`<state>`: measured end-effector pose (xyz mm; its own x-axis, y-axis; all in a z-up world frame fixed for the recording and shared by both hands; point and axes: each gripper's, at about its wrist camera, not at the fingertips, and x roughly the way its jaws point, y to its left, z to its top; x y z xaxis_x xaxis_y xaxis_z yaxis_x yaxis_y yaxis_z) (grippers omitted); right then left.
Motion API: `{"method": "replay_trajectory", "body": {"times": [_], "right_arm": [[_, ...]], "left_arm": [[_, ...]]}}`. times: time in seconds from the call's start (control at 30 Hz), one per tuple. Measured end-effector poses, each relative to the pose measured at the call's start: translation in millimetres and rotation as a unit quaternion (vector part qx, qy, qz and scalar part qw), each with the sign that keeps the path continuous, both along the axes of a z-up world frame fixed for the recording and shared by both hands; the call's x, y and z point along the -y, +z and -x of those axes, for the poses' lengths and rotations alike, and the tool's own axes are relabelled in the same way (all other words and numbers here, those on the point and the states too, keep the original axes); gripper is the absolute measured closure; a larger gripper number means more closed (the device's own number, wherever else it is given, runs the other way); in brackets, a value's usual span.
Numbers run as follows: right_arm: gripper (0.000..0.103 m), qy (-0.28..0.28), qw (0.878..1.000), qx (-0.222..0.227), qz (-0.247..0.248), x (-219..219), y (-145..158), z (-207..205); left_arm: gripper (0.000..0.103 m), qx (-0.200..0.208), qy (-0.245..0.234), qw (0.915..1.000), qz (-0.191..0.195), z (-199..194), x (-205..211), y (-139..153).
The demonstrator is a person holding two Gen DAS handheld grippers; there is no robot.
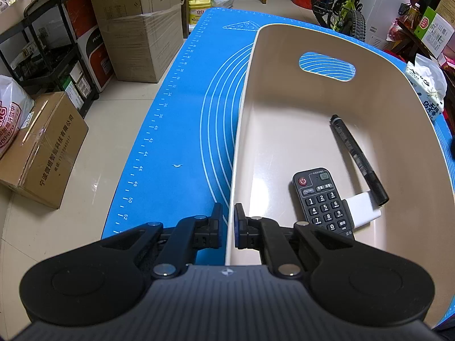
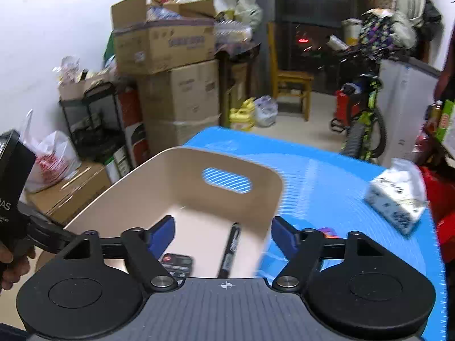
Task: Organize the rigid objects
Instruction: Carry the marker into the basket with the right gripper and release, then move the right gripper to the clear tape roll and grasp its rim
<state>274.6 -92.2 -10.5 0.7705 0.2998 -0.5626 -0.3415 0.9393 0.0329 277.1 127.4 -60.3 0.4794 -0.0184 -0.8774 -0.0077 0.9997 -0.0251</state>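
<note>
A beige bin (image 1: 244, 119) stands on the blue mat (image 1: 182, 113). Inside it lie a black remote (image 1: 322, 201), a black marker pen (image 1: 358, 159) and a small white block (image 1: 362, 209). My left gripper (image 1: 228, 224) is shut on the bin's left wall near its front corner, one finger outside and one inside. My right gripper (image 2: 223, 234) is open and empty, held above the bin (image 2: 142, 176); the marker (image 2: 230, 250) and the remote (image 2: 177, 265) show between its fingers. A small purple and orange thing (image 2: 327, 231) is partly hidden behind the right finger.
A tissue pack (image 2: 395, 199) lies on the mat to the right of the bin, also in the left wrist view (image 1: 426, 91). Cardboard boxes (image 1: 45, 147), a black rack (image 1: 48, 48) and a bicycle (image 1: 341, 2) stand on the floor around the table.
</note>
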Motion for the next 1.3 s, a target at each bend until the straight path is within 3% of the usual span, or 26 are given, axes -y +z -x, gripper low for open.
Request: {"method": "replay_trajectory", "body": {"times": [0.23,0.7,0.97,1.13,1.3], "right_arm": [[0.015,-0.054,0.998,-0.004,0.036,54.0,-7.3,-3.1],[0.015,-0.116,0.989,-0.07,0.066,125.6,-79.6,-11.2],[0.015,-0.11,0.986,-0.084,0.095,135.5,-99.9,-18.2],[0.018,-0.078,0.989,-0.078,0.101,128.3,-104.2,-20.8],[0.03,-0.053,0.987,-0.088,0.123,115.2,-113.4,-28.6]], "left_arm": [[0.092,0.0,0.001,1.0,0.0,-0.1,0.9,0.0],[0.092,-0.002,0.001,1.0,-0.001,0.0,1.4,0.1],[0.092,-0.002,0.002,1.0,-0.001,-0.3,0.5,-0.3],[0.092,-0.002,0.001,1.0,-0.001,-0.4,0.4,-0.4],[0.092,-0.002,0.001,1.0,-0.002,-0.4,0.6,-0.4]]}}
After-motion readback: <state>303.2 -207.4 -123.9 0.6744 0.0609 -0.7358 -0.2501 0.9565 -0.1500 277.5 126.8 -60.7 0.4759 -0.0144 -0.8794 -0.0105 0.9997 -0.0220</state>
